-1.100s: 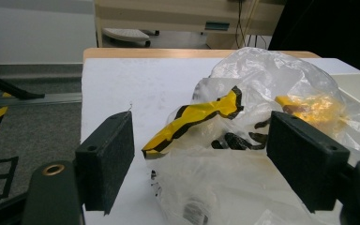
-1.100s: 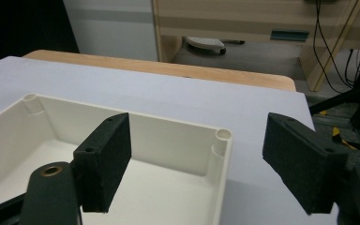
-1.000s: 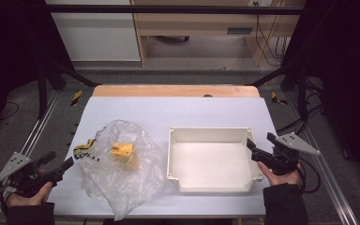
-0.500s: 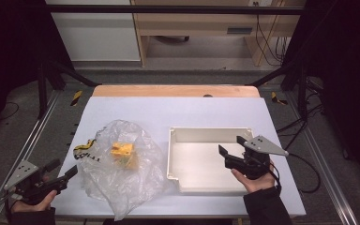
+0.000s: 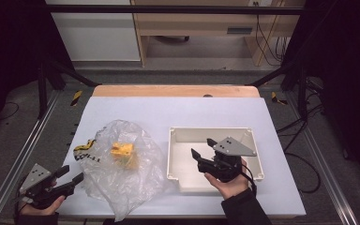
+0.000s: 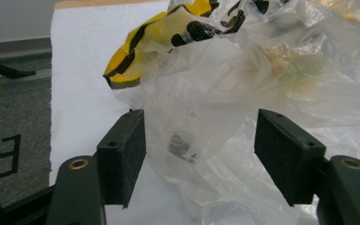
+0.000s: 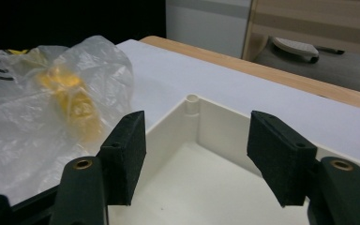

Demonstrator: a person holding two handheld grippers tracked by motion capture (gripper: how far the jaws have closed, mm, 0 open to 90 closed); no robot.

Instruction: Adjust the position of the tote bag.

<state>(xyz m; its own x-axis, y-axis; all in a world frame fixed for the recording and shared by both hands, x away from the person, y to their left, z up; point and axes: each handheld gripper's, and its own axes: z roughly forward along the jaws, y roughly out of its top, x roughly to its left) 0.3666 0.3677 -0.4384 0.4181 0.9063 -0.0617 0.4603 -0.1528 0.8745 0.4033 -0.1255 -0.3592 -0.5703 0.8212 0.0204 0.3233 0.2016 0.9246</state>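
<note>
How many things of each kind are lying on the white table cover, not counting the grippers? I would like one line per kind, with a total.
Clear plastic bag: 1
Yellow thing inside the bag: 1
White tray: 1
Total: 3

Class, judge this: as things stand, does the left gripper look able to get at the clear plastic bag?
Probably yes: the left gripper is open at the plastic bag, film already lying between its fingers, nothing blocking.
</note>
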